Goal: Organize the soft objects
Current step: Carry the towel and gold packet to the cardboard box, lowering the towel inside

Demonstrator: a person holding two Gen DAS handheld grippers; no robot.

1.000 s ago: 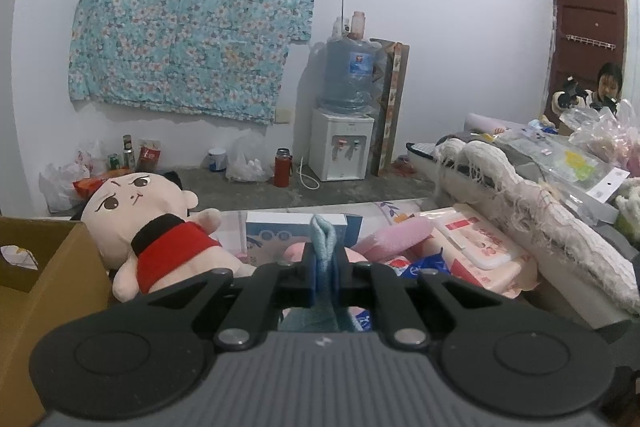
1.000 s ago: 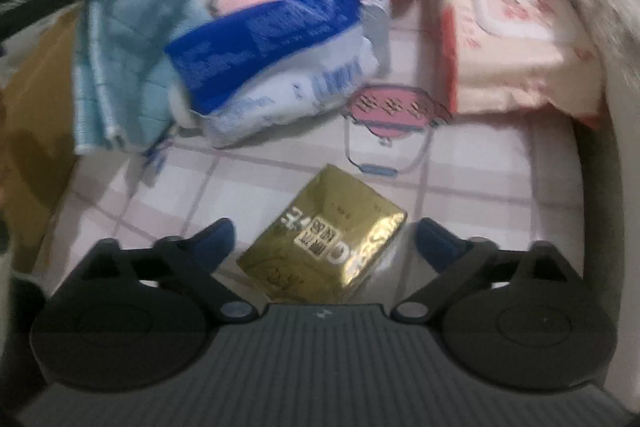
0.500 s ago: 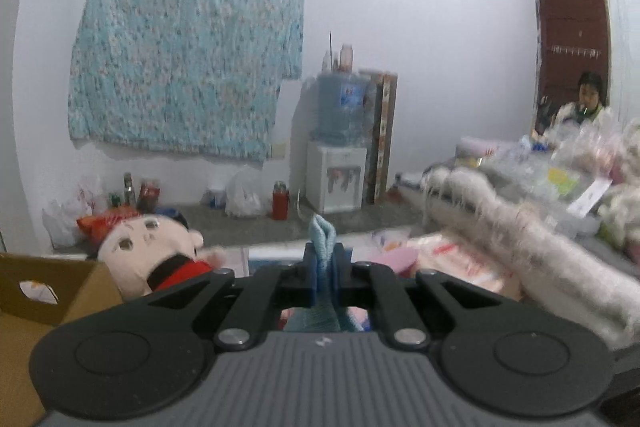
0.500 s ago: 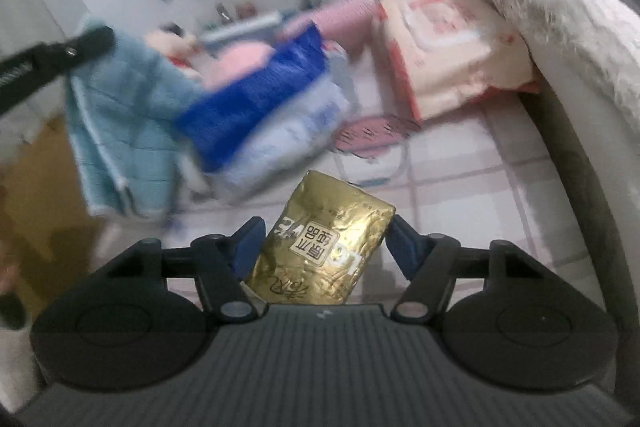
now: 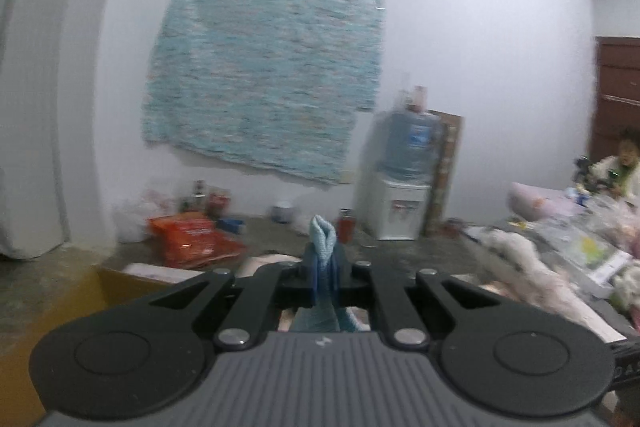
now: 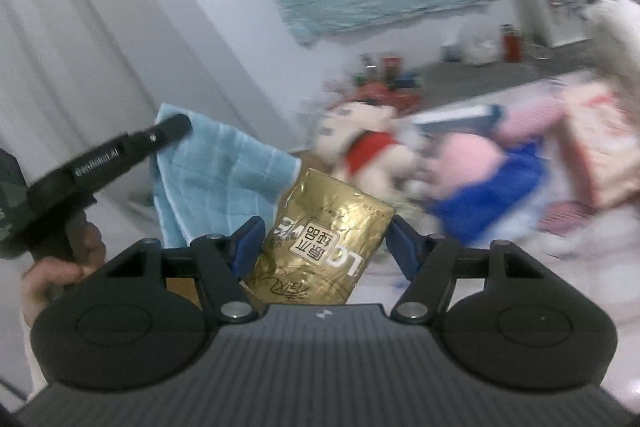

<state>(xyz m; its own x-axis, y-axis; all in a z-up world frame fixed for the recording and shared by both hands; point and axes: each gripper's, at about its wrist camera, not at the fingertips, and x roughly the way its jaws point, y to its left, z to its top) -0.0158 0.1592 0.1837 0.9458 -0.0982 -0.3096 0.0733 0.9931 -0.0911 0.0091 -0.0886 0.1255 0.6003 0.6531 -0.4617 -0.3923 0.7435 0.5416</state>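
Gold foil pouch [image 6: 324, 235] sitting clamped across its width between the blue pads of the right gripper [image 6: 324, 239], raised clear of the bedding, jaws having just been closing onto it. Likely handling as light and crinkly, slippery on the foil, so gripping by the flat sides rather than a corner. Showing printed Chinese characters and large white letters upside down, not fully readable. Hanging beside it to the left, light blue cloth [image 6: 216, 175] pinched at a folded edge by the left gripper [image 5: 322, 267], jaws together on the fabric; limp, light, draping freely, so holding anywhere along a fold. Reading "GenRobot.AI", roughly, on that gripper's side. Lying farther off, blurred: plush doll [image 6: 364, 147] in red, pink and blue soft packs, then the teal wall cloth [image 5: 260, 83] and water dispenser [image 5: 404, 183].
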